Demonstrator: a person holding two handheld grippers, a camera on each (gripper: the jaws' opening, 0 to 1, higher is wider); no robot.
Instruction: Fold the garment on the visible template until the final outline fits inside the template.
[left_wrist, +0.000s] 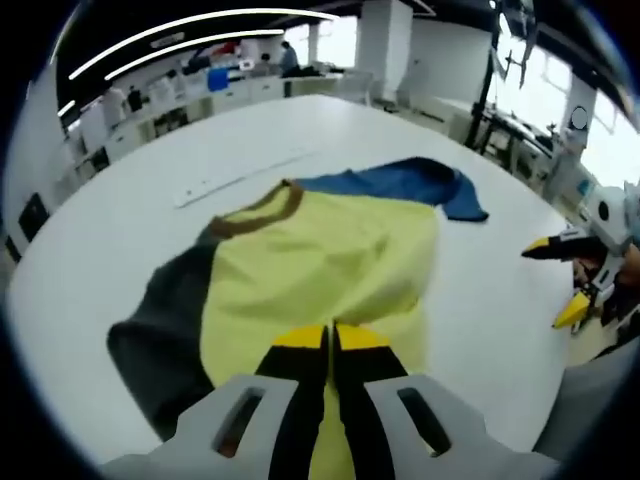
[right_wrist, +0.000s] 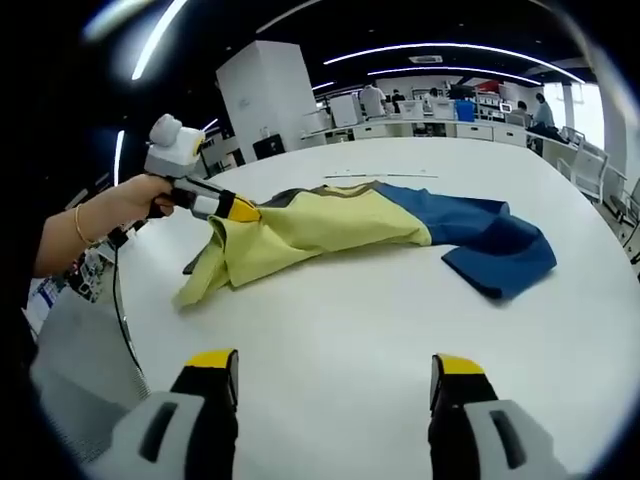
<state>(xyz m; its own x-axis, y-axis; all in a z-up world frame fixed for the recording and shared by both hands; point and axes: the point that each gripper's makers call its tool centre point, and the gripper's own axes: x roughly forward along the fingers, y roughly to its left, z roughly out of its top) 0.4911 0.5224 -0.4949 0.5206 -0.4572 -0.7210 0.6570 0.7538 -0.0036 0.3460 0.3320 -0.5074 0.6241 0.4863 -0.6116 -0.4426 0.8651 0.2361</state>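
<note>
One gripper's doing the work: the left gripper has its fingers pinched on the garment lying crumpled mid-counter, the right gripper is released, so I'd lift slowly and keep the fabric flat.

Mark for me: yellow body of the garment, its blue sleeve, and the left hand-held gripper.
yellow body (left_wrist: 330, 255), left gripper view, middle of the yellow panel.
blue sleeve (right_wrist: 500, 250), right gripper view, the sleeve's wide end.
left hand-held gripper (right_wrist: 240, 211), right gripper view, yellow tips, shut on the garment.
</note>
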